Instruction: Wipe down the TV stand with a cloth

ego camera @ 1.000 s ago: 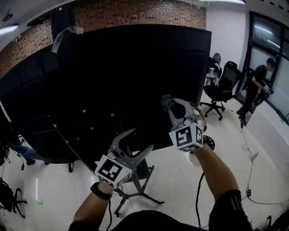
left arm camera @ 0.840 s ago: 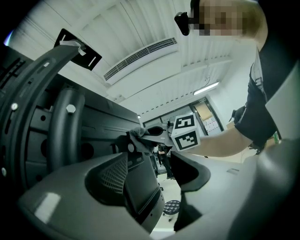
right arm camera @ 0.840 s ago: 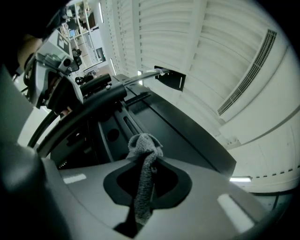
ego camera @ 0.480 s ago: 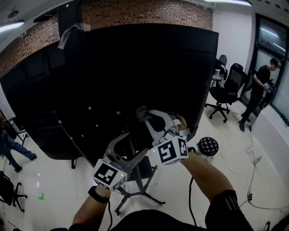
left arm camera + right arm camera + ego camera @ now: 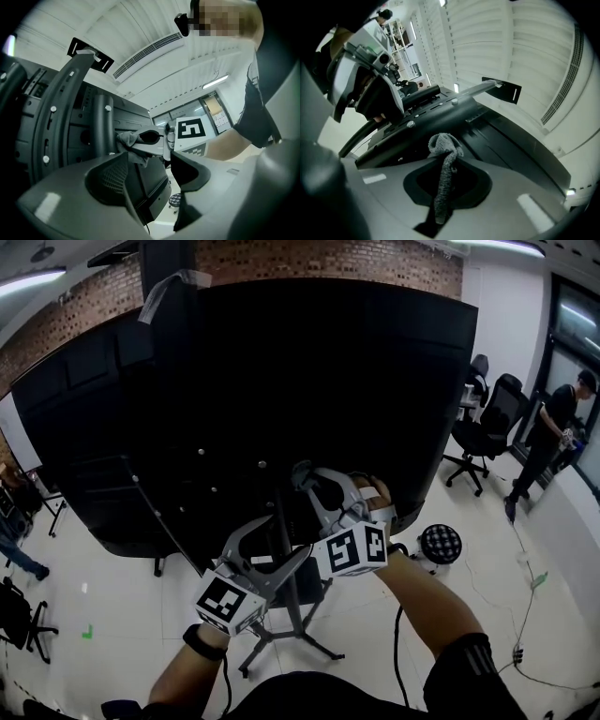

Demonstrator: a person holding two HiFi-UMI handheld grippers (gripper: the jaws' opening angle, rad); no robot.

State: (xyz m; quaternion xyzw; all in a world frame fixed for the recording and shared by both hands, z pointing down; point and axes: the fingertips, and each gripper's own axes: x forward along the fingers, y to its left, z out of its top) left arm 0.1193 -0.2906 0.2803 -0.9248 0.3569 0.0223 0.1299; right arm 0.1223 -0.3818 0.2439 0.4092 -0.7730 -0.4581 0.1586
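The right gripper (image 5: 448, 174) clamps the grey cloth (image 5: 443, 143), whose bunched end pokes straight ahead of its jaws at the TV stand post (image 5: 102, 123), nearer than the gaping, empty left gripper (image 5: 150, 163).

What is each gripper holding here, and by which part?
The right gripper is shut on a grey cloth, pinching a narrow fold; a bunched end pokes past the tips. The left gripper is open, empty.

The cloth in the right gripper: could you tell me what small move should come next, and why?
Probably ease the right gripper forward until the cloth presses the stand post: its jaws are shut on the cloth, whose bunched end sits beside that post.
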